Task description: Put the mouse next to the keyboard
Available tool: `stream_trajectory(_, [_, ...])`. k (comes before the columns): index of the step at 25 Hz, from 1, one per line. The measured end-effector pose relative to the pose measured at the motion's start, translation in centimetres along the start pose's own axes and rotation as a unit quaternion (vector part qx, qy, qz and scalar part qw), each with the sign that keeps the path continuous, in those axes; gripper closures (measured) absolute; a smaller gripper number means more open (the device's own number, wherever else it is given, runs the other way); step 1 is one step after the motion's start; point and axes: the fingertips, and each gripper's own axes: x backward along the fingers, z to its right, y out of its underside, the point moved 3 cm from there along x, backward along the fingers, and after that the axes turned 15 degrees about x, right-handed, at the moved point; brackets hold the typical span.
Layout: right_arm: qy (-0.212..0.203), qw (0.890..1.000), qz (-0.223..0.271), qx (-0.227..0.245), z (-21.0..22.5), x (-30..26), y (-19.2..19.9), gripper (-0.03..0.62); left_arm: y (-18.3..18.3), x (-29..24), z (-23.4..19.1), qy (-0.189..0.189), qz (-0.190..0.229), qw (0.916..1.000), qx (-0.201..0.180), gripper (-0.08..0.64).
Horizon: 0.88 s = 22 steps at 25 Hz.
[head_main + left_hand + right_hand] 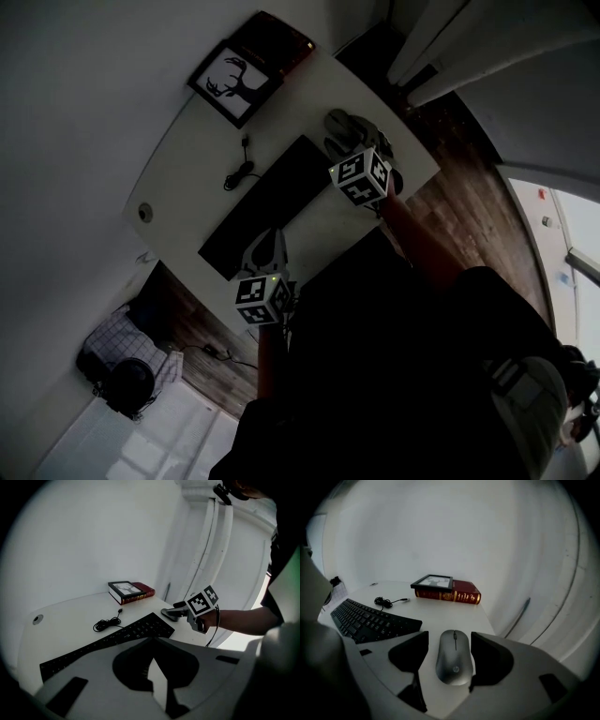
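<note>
A white desk (183, 173) stands against a plain pale wall (84, 112). Dark wooden floor (455, 192) runs beside and under it and meets pale tiles (164, 436) at the lower left, where a checked basket (117, 347) sits near the wall. White curtains (469, 42) (or similar folds, hard to tell) hang past the desk's end. Daylight shows at a window (577, 225) on the right, and the room is otherwise dim.
</note>
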Motion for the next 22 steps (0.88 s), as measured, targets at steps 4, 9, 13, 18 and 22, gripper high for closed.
stream_trajectory(4, [0.026,0.998,0.053,0.026,-1.4,2.2,-2.7,0.457,0.9,2.1,-0.8,-0.001,0.021,0.9998,0.007,0.558])
stream_trajectory(9, [-0.042,0.988,0.127,0.073,-7.7,5.1,-7.5,0.572,2.6,6.4,-3.2,-0.022,0.057,0.9975,0.035,0.558])
stream_trajectory(13, [-0.086,0.975,0.163,0.124,-14.0,7.1,-10.6,0.572,4.2,9.5,-5.0,-0.051,0.080,0.9949,0.035,0.558])
stream_trajectory(18, [-0.129,0.949,0.213,0.192,-22.2,9.7,-14.0,0.572,6.2,14.0,-7.4,-0.082,0.122,0.9874,0.059,0.558])
stream_trajectory(22, [-0.157,0.927,0.250,0.230,-27.6,12.1,-16.6,0.572,7.9,17.3,-9.4,-0.102,0.147,0.9802,0.086,0.558])
